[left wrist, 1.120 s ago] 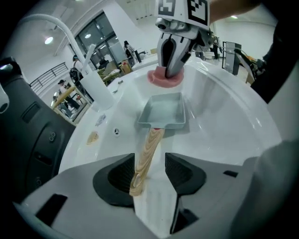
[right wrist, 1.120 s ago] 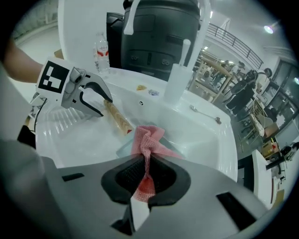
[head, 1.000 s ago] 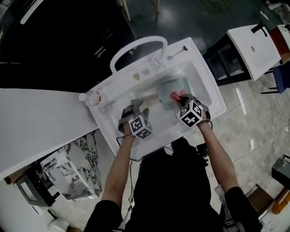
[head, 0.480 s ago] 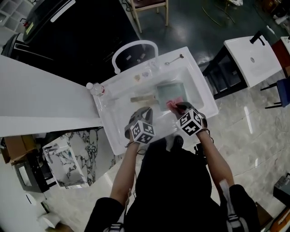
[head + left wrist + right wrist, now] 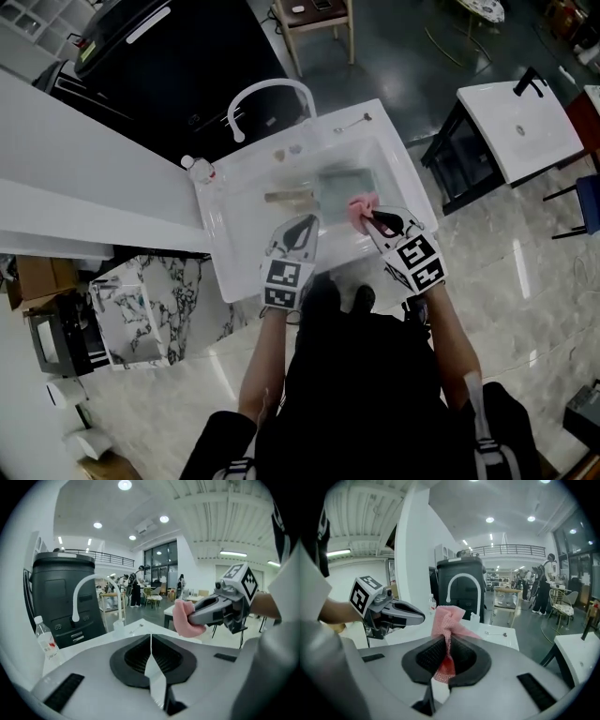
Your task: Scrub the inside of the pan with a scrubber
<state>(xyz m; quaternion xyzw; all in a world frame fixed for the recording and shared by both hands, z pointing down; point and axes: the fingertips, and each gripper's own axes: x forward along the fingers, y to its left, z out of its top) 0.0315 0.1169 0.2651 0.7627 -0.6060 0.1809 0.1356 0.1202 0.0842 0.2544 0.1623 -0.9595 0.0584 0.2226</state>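
Item: scrub station, state at this moment. Left gripper: jaws have just been closing and now meet flat, with nothing between them. Right gripper: clamped on the pink mesh scrubber, which bunches up above the pads. Pan: lies in the white sink, handle toward the left side of the basin, held by neither tool, and both grippers are raised over the near edge. Step, as I judge it: a break in the scrubbing, or its end, since the scrubber is off the pan. Next move, if more scrubbing is wanted: I would open the left jaws and take the handle to steady the pan, then bring the scrubber down onto its inner floor. Also present: faucet, bottle at the far left corner of the sink. Not readable: the pan's inside is blurred, so I cannot tell clean from soiled. Neither gripper view shows the pan at all.
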